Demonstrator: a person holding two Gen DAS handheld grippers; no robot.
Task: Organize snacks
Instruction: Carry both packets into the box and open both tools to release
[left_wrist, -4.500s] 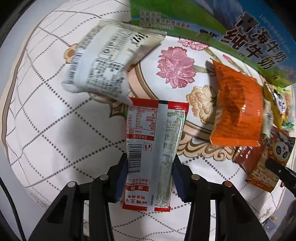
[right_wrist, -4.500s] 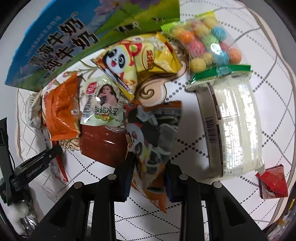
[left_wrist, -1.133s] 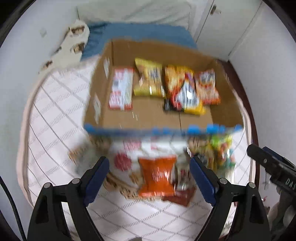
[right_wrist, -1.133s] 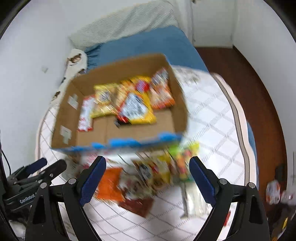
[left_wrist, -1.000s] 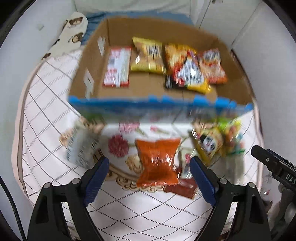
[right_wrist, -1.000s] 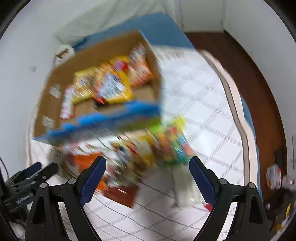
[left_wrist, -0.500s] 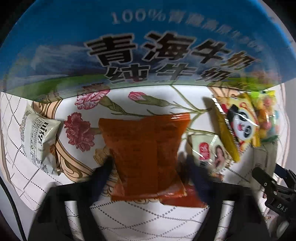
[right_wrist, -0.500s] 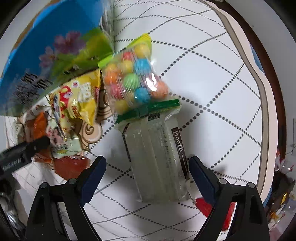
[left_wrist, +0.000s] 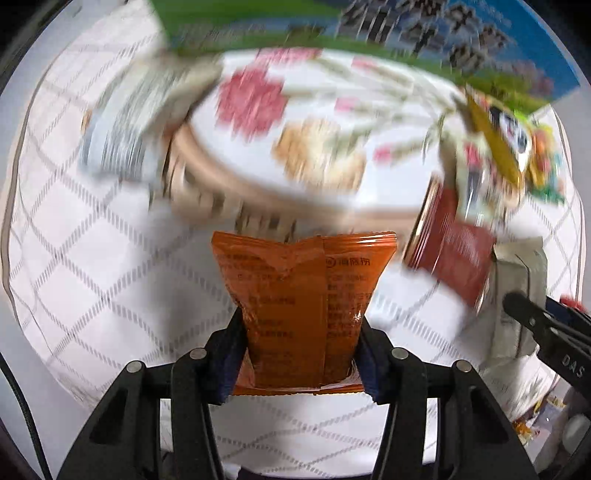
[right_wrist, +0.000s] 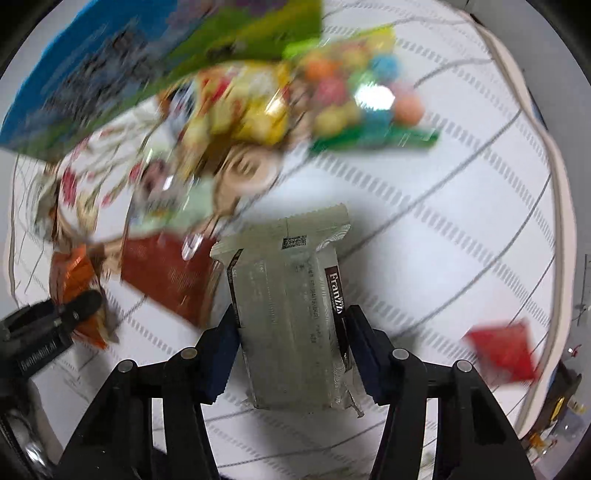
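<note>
My left gripper (left_wrist: 301, 347) is shut on an orange snack bag (left_wrist: 303, 295) and holds it above the tablecloth. My right gripper (right_wrist: 291, 350) is shut on a long silvery-white wafer pack (right_wrist: 291, 314) marked "Franzz". The blue and green printed wall of the cardboard box (left_wrist: 424, 33) runs along the top of the left wrist view and shows at the upper left of the right wrist view (right_wrist: 110, 62). The background is motion-blurred in both views.
On the flowered tablecloth (left_wrist: 110, 258) lie a white packet (left_wrist: 136, 110), a dark red packet (left_wrist: 454, 258), a yellow panda bag (right_wrist: 243, 107) and a bag of coloured balls (right_wrist: 362, 99). A small red packet (right_wrist: 506, 350) lies at the right table edge.
Both grippers were open half a second ago. Now the left has closed on the orange bag and the right on the wafer pack, and both have lifted them while moving.
</note>
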